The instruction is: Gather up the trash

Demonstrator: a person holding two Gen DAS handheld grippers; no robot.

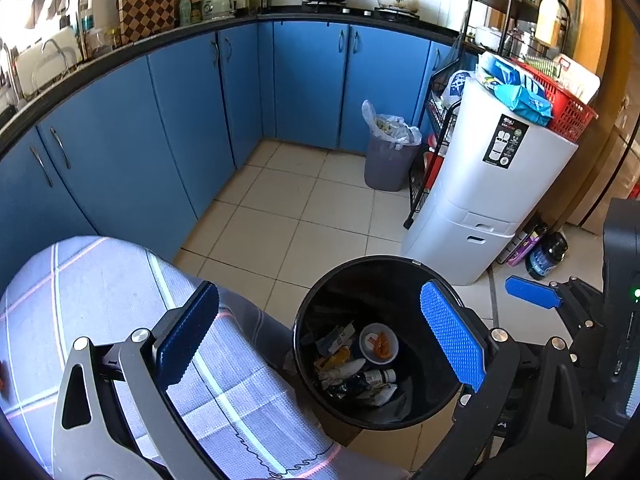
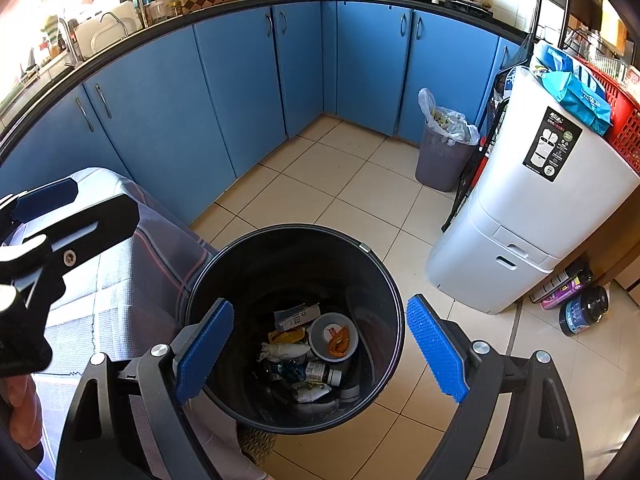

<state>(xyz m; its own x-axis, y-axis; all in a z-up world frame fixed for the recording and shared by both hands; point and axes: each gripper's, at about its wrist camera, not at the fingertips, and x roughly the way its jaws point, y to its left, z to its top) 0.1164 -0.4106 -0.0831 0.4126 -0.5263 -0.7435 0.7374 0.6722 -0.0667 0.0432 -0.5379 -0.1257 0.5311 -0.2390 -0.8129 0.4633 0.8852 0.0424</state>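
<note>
A black round trash bin (image 1: pixel 316 304) (image 2: pixel 224 268) stands on the tiled floor beside a table with a plaid cloth (image 1: pixel 100 296) (image 2: pixel 120 280). Inside lie several pieces of trash: wrappers, a small bottle (image 1: pixel 378 377) (image 2: pixel 322 372) and a white cup with orange peel (image 1: pixel 378 344) (image 2: pixel 334 336). My left gripper (image 1: pixel 320 336) is open and empty, above the table edge and the bin. My right gripper (image 2: pixel 320 348) is open and empty, directly over the bin. The right gripper's blue finger (image 1: pixel 532 292) shows in the left wrist view.
Blue cabinets (image 1: pixel 192 120) run along the left and back walls. A grey bin with a plastic bag (image 1: pixel 390 152) (image 2: pixel 444 148) stands at the back. A white tall container (image 1: pixel 492 184) (image 2: pixel 540 200) stands right, with bottles (image 1: pixel 546 254) (image 2: pixel 580 304) on the floor beside it.
</note>
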